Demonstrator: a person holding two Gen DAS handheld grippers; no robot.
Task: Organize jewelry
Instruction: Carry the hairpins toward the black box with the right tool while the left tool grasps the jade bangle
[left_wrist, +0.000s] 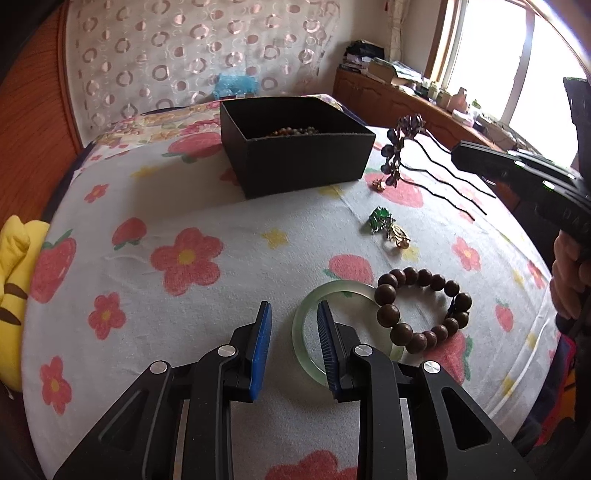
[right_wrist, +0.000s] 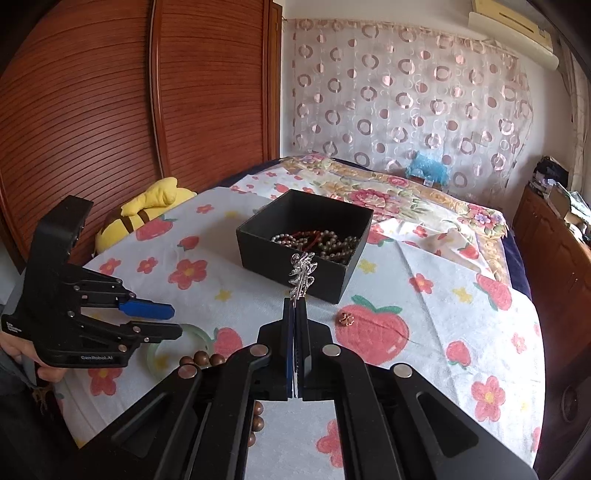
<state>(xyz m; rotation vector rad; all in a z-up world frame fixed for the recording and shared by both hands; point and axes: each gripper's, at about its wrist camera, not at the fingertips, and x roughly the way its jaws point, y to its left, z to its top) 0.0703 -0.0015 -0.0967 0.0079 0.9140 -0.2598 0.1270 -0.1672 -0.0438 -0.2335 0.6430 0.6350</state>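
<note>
A black open box (left_wrist: 295, 147) holding bead strings sits at the middle of the bed; it also shows in the right wrist view (right_wrist: 306, 240). My left gripper (left_wrist: 293, 314) is open, its right finger over the rim of a pale green jade bangle (left_wrist: 314, 295), which overlaps a brown wooden bead bracelet (left_wrist: 424, 306). My right gripper (right_wrist: 295, 306) is shut on a silver hairpin (right_wrist: 303, 273), held above the bed just before the box. In the left wrist view the hairpin (left_wrist: 399, 147) looks dark, with wavy prongs trailing right.
A green brooch with gold pieces (left_wrist: 384, 225) lies right of centre. A small gold earring (right_wrist: 346, 319) lies near the box. A yellow plush toy (right_wrist: 147, 206) sits at the left edge. A wooden cabinet (left_wrist: 406, 99) stands at the right.
</note>
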